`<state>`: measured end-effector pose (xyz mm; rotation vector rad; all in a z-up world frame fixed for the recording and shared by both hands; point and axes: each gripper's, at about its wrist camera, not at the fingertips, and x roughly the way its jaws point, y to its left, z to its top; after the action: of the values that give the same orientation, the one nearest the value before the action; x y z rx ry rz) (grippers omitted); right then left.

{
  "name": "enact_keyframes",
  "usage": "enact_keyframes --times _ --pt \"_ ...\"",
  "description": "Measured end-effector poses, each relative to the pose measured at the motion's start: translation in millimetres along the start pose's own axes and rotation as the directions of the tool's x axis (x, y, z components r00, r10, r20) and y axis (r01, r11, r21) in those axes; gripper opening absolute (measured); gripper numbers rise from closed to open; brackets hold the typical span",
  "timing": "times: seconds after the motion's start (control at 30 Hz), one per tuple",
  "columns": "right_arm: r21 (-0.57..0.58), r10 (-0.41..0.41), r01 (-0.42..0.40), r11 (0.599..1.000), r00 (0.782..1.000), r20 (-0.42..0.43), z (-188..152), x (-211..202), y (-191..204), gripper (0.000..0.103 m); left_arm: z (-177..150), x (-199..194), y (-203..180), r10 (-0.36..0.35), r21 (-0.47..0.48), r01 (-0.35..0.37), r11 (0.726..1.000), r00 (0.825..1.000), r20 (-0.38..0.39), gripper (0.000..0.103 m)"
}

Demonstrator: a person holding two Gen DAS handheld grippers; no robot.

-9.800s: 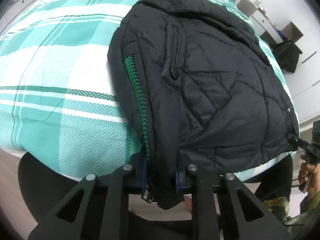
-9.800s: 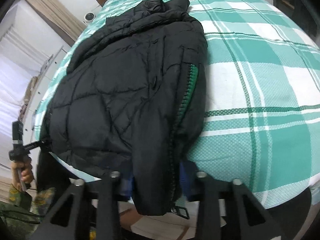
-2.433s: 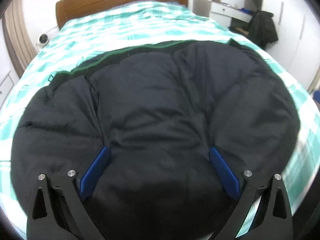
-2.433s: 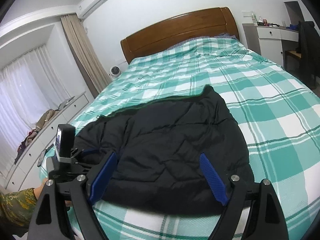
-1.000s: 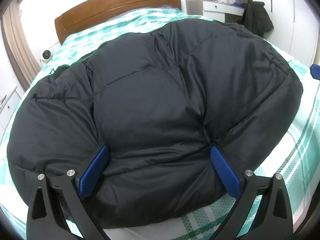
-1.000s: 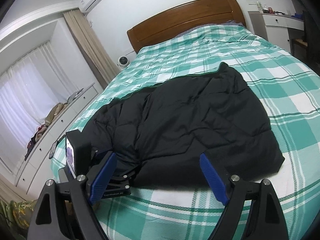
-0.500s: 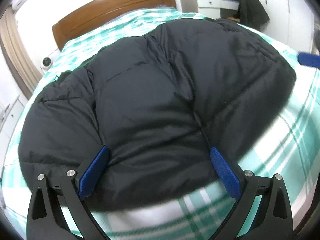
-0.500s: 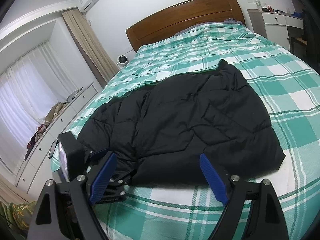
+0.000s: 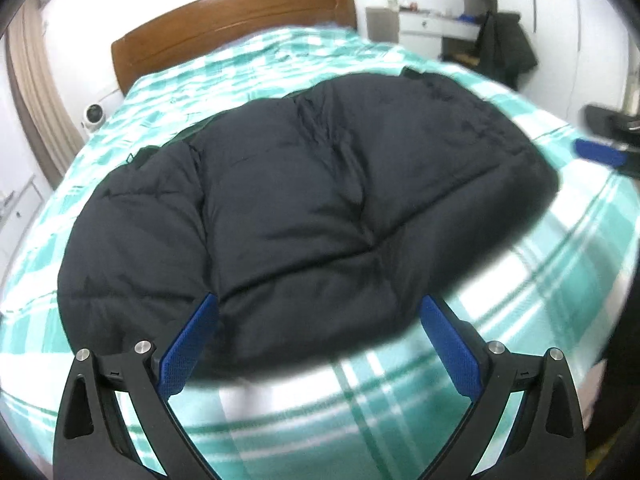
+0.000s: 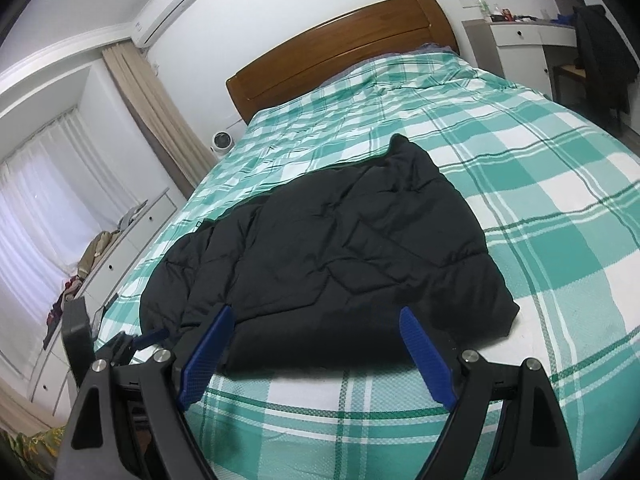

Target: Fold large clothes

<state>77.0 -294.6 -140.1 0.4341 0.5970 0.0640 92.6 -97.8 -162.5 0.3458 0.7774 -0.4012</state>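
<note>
A black puffer jacket (image 9: 312,200) lies folded flat near the foot of the bed (image 9: 500,320), also in the right wrist view as the jacket (image 10: 332,264). My left gripper (image 9: 316,320) hovers open above the jacket's near edge, nothing between its blue pads (image 9: 188,344). My right gripper (image 10: 316,332) is open too, over the jacket's near hem, with empty jaws. The left gripper's tips (image 10: 132,340) show at the jacket's left corner in the right wrist view; the right gripper's blue pad (image 9: 600,152) shows at the right edge of the left wrist view.
The green-and-white checked bedspread (image 10: 540,184) covers the bed up to a wooden headboard (image 10: 340,56). A white dresser with clothes (image 10: 100,256) runs along the left. A desk (image 10: 520,36) and a chair with a dark coat (image 10: 600,52) stand at the right.
Both grippers have drawn back from the jacket toward the foot of the bed; more bedspread shows in front of the hem. The jacket lies still and both jaws stay open.
</note>
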Motion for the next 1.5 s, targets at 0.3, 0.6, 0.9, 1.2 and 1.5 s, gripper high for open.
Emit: enact_keyframes --times 0.3,0.6,0.9,1.2,1.5 --pt "-0.033 -0.067 0.067 0.997 0.998 0.005 15 -5 -18 0.087 9 1 -1 0.004 0.061 -0.001 0.998 0.999 -0.044 0.101" --pt "0.356 -0.005 0.042 0.933 0.995 -0.104 31 32 -133 0.089 85 6 74 -0.148 -0.217 0.155 0.964 0.988 0.05 0.1" --pt "0.312 0.142 -0.082 0.947 0.975 -0.174 69 95 -166 0.09 95 96 75 -0.135 -0.23 0.102 0.968 0.982 -0.131 0.102" --pt "0.376 0.354 -0.253 0.891 0.907 -0.229 73 159 -179 0.08 86 107 65 -0.126 -0.187 0.102 0.977 0.985 -0.12 0.102" --pt "0.366 0.426 -0.354 0.86 0.895 -0.134 113 110 -103 0.027 87 108 62 -0.11 -0.167 0.088 0.982 0.986 -0.129 0.102"
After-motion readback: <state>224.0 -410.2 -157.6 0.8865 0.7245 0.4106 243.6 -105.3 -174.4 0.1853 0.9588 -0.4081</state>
